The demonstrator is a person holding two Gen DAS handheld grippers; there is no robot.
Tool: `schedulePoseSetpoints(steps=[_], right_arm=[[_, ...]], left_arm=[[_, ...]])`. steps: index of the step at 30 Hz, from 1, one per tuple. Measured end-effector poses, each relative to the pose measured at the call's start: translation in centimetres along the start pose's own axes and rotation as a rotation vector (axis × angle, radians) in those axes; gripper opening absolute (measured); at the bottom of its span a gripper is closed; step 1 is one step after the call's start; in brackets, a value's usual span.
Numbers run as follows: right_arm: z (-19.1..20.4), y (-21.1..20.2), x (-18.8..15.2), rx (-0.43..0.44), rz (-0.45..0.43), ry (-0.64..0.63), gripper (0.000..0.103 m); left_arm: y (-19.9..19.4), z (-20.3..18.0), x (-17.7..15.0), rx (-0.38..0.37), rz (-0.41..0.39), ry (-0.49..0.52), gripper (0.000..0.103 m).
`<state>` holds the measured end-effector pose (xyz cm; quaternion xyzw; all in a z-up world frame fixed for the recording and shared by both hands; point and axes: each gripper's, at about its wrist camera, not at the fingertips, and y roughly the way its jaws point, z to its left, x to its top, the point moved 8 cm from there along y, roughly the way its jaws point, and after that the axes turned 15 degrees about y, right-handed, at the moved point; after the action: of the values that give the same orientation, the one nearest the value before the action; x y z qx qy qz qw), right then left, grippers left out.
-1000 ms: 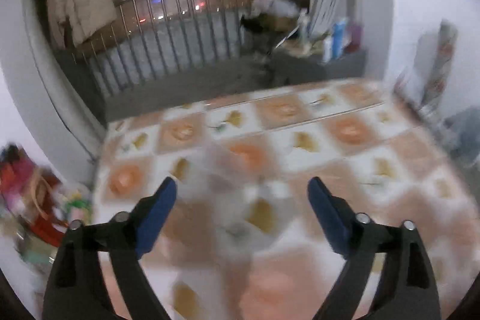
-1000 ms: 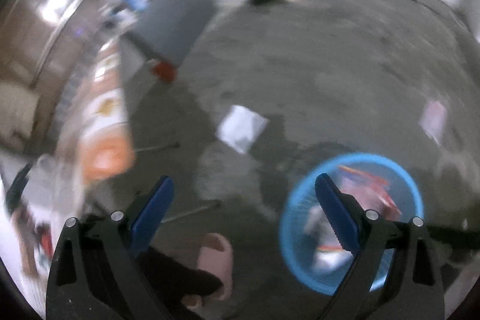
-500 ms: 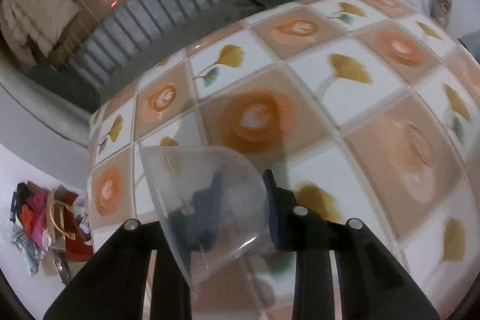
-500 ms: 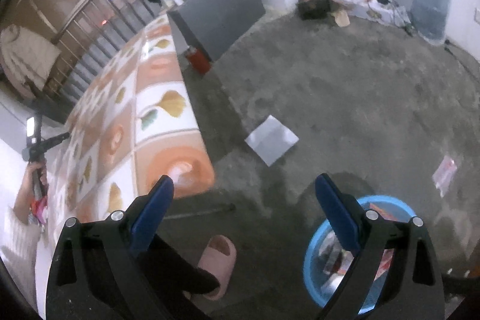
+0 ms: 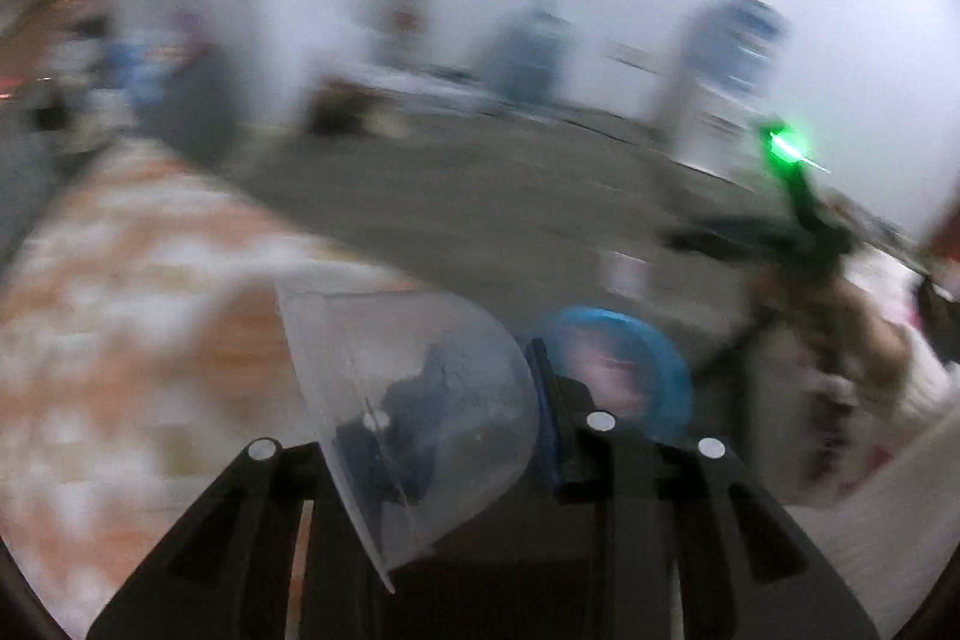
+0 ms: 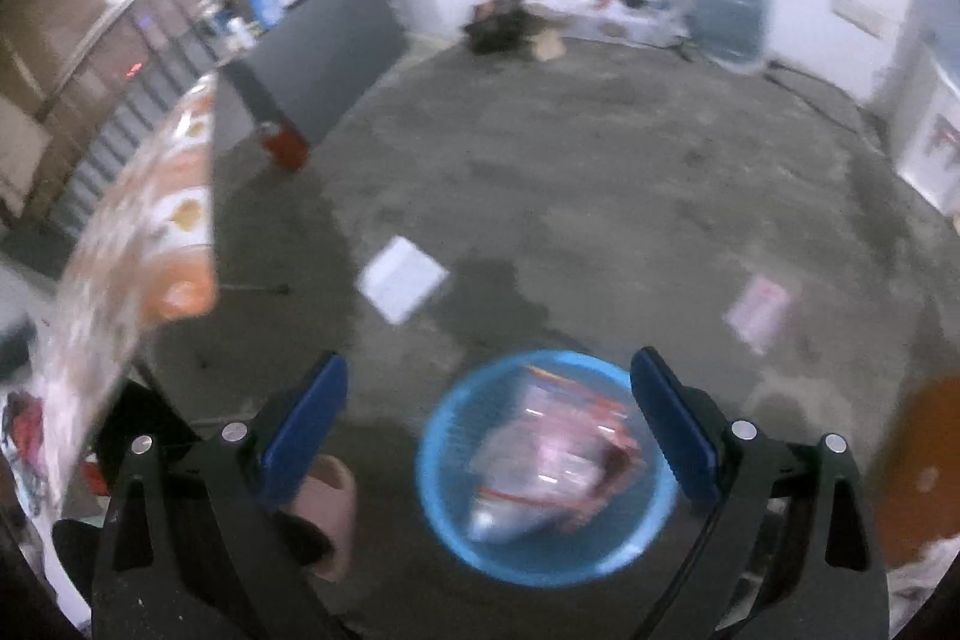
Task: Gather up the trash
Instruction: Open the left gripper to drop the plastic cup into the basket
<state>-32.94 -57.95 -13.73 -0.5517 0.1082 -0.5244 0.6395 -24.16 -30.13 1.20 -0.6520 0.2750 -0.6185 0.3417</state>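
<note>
Left gripper (image 5: 474,418) pinched clear plastic dome lid (image 5: 414,400), low centre, open side facing left. Round blue plastic basket (image 6: 546,466) sat between wide, empty right gripper (image 6: 489,424); bare floor around.

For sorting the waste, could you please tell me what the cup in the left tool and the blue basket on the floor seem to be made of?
Cup: probably thin clear plastic; the tool's finger shows through its wall. Basket: likely glossy blue plastic, though blurred.
</note>
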Motion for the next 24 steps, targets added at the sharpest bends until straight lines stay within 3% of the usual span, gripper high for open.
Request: schedulePoseSetpoints(steps=[4,6,8,9,10,13,15,19,21,24], right_arm=[[-7.4,-2.0,1.0,-0.024,-0.095,0.144,0.091],[-9.5,-2.0,1.4,0.007,-0.143,0.213,0.091],[-10.1,-0.8,1.5,0.036,-0.124,0.222,0.091],[-10.0,-0.2,1.4,0.045,-0.1,0.216,0.091],[-9.6,0.7,1.0,0.07,-0.059,0.215,0.091],[-8.5,1.8,0.2,0.138,0.017,0.205,0.091],[-8.1,2.0,0.1,0.127,0.024,0.176,0.091],[-8.4,2.2,0.0,0.105,0.03,0.198,0.091],[-9.4,2.0,0.0,0.103,0.038,0.219,0.091],[-10.0,2.6,-0.1,0.076,0.046,0.225,0.091]], left_arm=[[11.0,-7.9,0.3,-0.266,0.097,-0.047,0.027],[17.0,-10.4,-0.1,-0.339,0.154,-0.065,0.027],[22.3,-12.5,-0.6,-0.346,0.215,-0.023,0.036],[24.8,-13.4,-1.0,-0.327,0.255,0.011,0.053],[27.5,-14.3,-1.6,-0.297,0.303,0.059,0.063],[32.5,-15.0,-3.5,-0.183,0.426,0.144,0.064],[33.6,-14.7,-4.6,-0.158,0.462,0.136,0.065],[32.6,-14.5,-4.8,-0.27,0.41,0.003,0.086],[31.8,-14.2,-4.5,-0.305,0.375,-0.06,0.087],[30.6,-13.3,-4.7,-0.271,0.343,-0.11,0.088]])
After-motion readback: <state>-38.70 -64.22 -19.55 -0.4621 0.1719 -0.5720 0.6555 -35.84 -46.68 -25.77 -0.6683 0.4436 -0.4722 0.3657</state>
